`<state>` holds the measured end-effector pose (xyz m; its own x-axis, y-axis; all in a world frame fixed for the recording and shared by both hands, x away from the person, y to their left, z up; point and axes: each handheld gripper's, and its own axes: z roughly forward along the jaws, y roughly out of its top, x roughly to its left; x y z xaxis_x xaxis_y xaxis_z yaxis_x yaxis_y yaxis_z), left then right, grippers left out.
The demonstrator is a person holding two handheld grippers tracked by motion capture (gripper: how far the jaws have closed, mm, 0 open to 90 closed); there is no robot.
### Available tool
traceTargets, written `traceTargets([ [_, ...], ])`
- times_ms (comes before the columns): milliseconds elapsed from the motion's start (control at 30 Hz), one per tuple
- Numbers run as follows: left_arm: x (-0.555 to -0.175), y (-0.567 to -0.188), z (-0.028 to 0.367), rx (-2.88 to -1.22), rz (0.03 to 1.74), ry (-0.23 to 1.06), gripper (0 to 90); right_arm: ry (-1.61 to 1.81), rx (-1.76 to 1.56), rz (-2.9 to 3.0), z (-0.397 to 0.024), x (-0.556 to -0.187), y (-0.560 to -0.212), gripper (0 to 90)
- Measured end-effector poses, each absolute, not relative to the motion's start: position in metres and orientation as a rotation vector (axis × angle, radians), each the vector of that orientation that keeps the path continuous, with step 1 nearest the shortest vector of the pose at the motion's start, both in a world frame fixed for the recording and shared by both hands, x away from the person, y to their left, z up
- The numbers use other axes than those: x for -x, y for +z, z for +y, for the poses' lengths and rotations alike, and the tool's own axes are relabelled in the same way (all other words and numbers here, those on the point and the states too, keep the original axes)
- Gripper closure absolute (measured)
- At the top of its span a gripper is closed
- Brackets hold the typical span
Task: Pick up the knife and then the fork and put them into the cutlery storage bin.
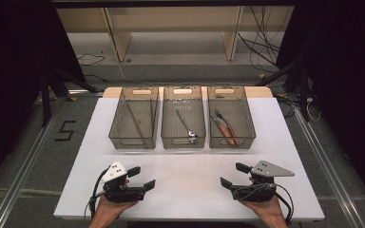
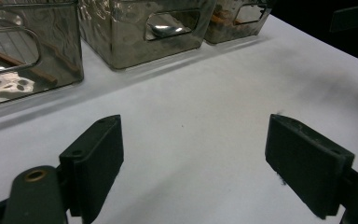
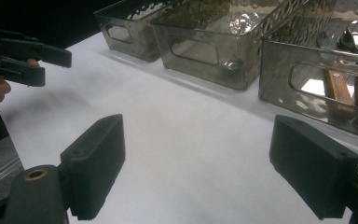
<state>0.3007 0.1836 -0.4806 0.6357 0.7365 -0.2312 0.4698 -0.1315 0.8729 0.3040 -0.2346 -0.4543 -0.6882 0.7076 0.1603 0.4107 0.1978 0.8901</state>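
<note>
Three smoky see-through bins stand in a row at the back of the white table point(image 1: 185, 194). The left bin point(image 1: 123, 137) holds thin brown sticks point(image 1: 135, 121). A metal utensil point(image 1: 186, 124) lies in the middle bin point(image 1: 171, 140). The right bin point(image 1: 247, 137) holds wooden-handled cutlery point(image 1: 225, 128). My left gripper point(image 1: 141, 177) rests at the front left, open and empty point(image 2: 193, 128). My right gripper point(image 1: 234, 175) sits at the front right, also open with only bare table between its jaws point(image 3: 198, 126). Both point toward the table's middle.
Bare white table lies between the grippers and the bins. Dark floor surrounds the table, with a taped mark point(image 1: 65, 130) at the left, cables point(image 1: 261, 42) behind and a wooden shelf frame point(image 1: 171, 28) at the back.
</note>
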Motion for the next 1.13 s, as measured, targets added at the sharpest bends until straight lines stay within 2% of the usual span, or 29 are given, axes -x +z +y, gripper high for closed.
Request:
traceTargets([
  [1133,-0.3009,-0.4807,0.183,-1.78,0.974,0.309,18.8,1.482,-1.039,2.174,-0.2351,-0.3019,-0.459,19.4],
])
